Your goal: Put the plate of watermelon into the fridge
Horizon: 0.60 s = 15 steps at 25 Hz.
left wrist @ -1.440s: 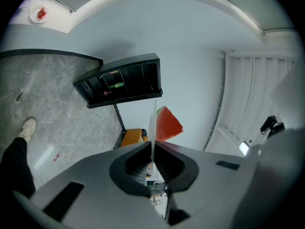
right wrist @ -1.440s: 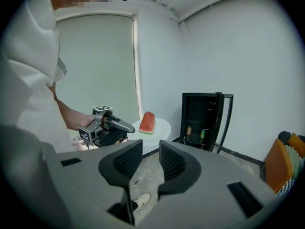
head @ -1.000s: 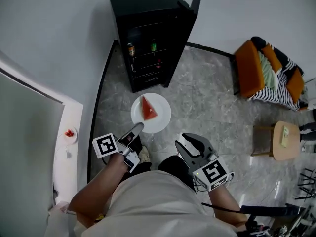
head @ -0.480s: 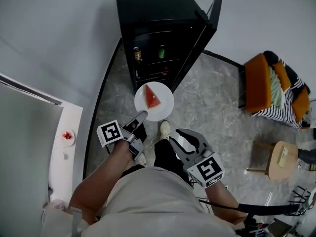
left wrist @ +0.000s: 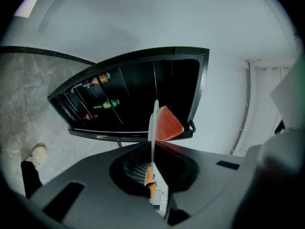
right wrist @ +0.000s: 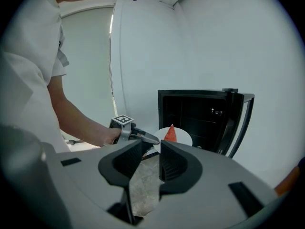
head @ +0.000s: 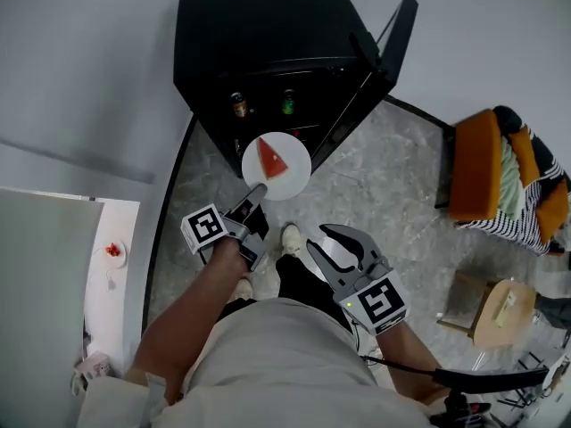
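Note:
A white plate (head: 284, 171) carrying a red watermelon wedge (head: 270, 159) hangs in front of the black fridge (head: 259, 52), level with its lower shelves. My left gripper (head: 258, 190) is shut on the plate's near rim. In the left gripper view the plate (left wrist: 153, 120) shows edge-on between the jaws, the watermelon (left wrist: 167, 124) to its right, and the open fridge interior (left wrist: 138, 87) behind. The fridge door (head: 393, 34) stands open at the right. My right gripper (head: 319, 242) hangs lower right of the plate, open and holding nothing; its view shows the plate (right wrist: 183, 138) ahead.
Bottles (head: 287, 102) and a can (head: 238, 105) lie on the fridge shelves. An orange chair with a striped cushion (head: 500, 172) and a wooden stool (head: 495, 310) stand at the right. A white counter (head: 111, 257) is at the left. My shoe (head: 290, 237) is below the plate.
The person has stepped toward the fridge. The plate, still in the left gripper, has moved up to the open fridge front. The right gripper followed alongside, still open.

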### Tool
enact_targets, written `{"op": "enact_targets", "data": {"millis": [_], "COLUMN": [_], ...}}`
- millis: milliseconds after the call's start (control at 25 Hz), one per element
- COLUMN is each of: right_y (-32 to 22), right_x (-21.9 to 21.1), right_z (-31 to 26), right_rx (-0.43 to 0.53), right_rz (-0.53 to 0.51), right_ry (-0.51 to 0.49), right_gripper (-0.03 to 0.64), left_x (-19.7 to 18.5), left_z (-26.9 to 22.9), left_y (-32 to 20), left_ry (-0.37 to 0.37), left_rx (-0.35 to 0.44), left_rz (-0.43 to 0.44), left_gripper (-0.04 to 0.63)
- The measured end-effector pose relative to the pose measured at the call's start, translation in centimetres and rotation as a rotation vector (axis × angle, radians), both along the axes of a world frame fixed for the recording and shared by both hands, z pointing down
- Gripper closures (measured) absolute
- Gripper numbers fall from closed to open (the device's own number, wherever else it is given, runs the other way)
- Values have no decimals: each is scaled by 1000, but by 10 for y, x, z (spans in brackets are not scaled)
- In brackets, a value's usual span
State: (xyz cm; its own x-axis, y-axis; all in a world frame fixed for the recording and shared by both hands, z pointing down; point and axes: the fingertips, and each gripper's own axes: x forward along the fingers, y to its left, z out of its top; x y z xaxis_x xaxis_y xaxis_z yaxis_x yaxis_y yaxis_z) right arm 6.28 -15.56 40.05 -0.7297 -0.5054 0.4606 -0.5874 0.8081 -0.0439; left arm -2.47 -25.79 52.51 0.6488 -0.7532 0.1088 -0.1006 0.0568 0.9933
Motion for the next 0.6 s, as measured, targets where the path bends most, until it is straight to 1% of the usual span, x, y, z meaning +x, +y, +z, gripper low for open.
{"op": "enact_targets", "data": {"millis": [80, 160, 240, 440, 600], "right_y": [-12, -24, -35, -61, -85], "right_x": [12, 22, 30, 51, 72], "right_z": [6, 11, 15, 20, 35], "right_rx": [-19, -34, -44, -53, -91], "right_rz": [-1, 0, -2, -14, -5], "right_ry": [5, 8, 9, 21, 17], "right_gripper": [503, 503, 503, 503, 503], "left_x": [4, 8, 13, 25, 38], "left_z": [16, 26, 34, 56, 82], "left_y": [-20, -41, -62, -106, -150], "left_ry": [-43, -58, -63, -63, -55], "left_rx": [-20, -25, -24, -47, -46], "left_rz": [-15, -29, -39, -73, -97], "left_gripper": [572, 572, 572, 572, 572]}}
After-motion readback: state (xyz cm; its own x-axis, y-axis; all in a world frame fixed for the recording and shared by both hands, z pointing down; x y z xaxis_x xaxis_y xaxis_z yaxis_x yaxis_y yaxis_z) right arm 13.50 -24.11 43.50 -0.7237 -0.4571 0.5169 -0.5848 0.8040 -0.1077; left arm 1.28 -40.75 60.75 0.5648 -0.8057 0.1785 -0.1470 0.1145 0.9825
